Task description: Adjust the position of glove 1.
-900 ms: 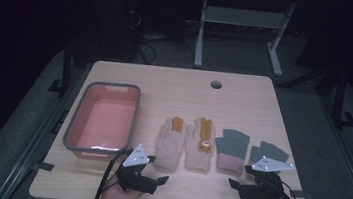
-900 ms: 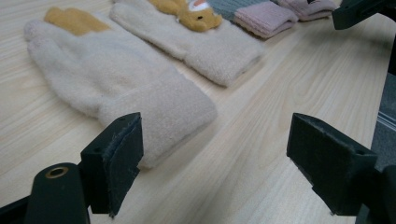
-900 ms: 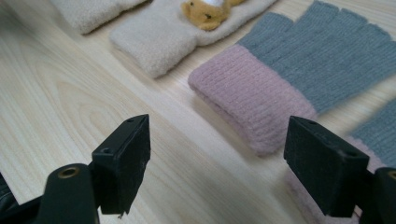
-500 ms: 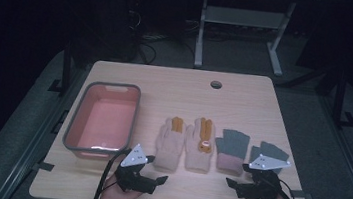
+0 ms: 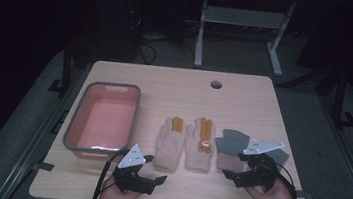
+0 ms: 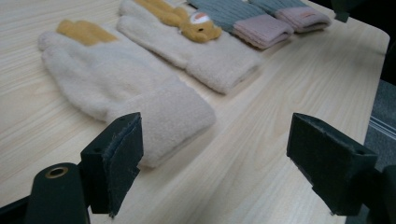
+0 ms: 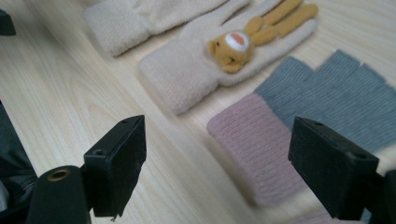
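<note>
**Clerk:** Item one: plain cream glove (image 5: pixel 169 144), flat on the counter (image 5: pixel 244 102), long axis running from its cuff at the near edge to orange-tipped fingers pointing away. Landmark for all entries: the pink tub (image 5: pixel 103 119).

**Checker:** Placement against the tub?

**Clerk:** Just to the tub's right, apart from it. Item two, bear glove (image 5: pixel 200 145), lies on the far side of the plain glove from the tub, parallel, edges about touching. Item three, grey-and-pink gloves (image 5: pixel 231 151), farther again from the tub, cuffs also toward the near edge.

**Checker:** Hand-held grippers?

**Clerk:** Left hand-held gripper (image 5: pixel 147 181): below the tub's near right corner, jaws spread wide, nothing between them. In the left gripper view the plain glove's cuff (image 6: pixel 173 121) sits just ahead of the jaws and toward the left one, not touched. Right hand-held gripper (image 5: pixel 236 176): well apart from the tub, jaws likewise wide and empty, hovering at the pink cuff (image 7: pixel 261 140) of the nearer grey glove.

**Checker:** Which is nearer to what?

**Clerk:** The left is nearer the plain cream glove; the right is nearer the grey pair. Judged: each jaw pair approaches a cuff end-on, along the glove's length, so a pinch on the cuff is the likely next grasp. The tub stands empty, on the left hand's side.
</note>
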{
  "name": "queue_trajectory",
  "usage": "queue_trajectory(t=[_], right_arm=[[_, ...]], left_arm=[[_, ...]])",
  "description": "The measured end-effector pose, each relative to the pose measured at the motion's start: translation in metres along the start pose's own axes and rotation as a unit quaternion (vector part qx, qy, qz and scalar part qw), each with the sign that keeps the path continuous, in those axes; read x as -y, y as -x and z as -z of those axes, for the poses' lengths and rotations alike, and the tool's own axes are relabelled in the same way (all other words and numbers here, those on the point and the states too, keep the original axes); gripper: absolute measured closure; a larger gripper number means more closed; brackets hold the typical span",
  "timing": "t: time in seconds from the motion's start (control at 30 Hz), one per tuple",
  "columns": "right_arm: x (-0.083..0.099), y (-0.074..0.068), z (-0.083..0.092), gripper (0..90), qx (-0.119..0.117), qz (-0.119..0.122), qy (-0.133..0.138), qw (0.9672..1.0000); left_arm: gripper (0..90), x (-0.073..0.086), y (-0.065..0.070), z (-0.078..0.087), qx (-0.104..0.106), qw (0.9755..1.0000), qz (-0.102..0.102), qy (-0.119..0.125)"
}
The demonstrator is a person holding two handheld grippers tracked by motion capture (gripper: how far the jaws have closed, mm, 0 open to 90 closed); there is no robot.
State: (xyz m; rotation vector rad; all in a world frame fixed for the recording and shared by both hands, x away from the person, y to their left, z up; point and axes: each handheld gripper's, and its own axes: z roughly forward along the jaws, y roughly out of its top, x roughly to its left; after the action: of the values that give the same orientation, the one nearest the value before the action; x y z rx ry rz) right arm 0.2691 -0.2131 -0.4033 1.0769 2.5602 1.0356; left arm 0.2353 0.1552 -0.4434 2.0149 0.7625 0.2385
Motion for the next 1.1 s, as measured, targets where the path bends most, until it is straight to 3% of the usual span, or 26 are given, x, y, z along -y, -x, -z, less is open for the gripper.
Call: queue_trajectory(t=[0.23, 0.63, 0.8, 1.1], right_arm=[[-0.019, 0.004, 0.002, 19.3, -0.009, 0.011, -0.015, 0.9998], [-0.048, 0.006, -0.004, 19.3, -0.016, 0.035, -0.033, 0.9987], [-0.061, 0.006, -0.009, 19.3, -0.018, 0.048, -0.040, 0.9979], [-0.087, 0.001, -0.024, 20.6, -0.021, 0.073, -0.054, 0.9957]], left_arm=[[18.5, 0.001, -0.004, -0.002, -0.002, 1.0000, 0.000, -0.006], [18.5, -0.001, -0.002, -0.001, -0.001, 1.0000, -0.002, 0.003], [18.5, -0.001, -0.002, -0.001, -0.001, 1.0000, 0.005, 0.003], [18.5, -0.002, -0.002, 0.002, -0.002, 1.0000, -0.002, 0.005]])
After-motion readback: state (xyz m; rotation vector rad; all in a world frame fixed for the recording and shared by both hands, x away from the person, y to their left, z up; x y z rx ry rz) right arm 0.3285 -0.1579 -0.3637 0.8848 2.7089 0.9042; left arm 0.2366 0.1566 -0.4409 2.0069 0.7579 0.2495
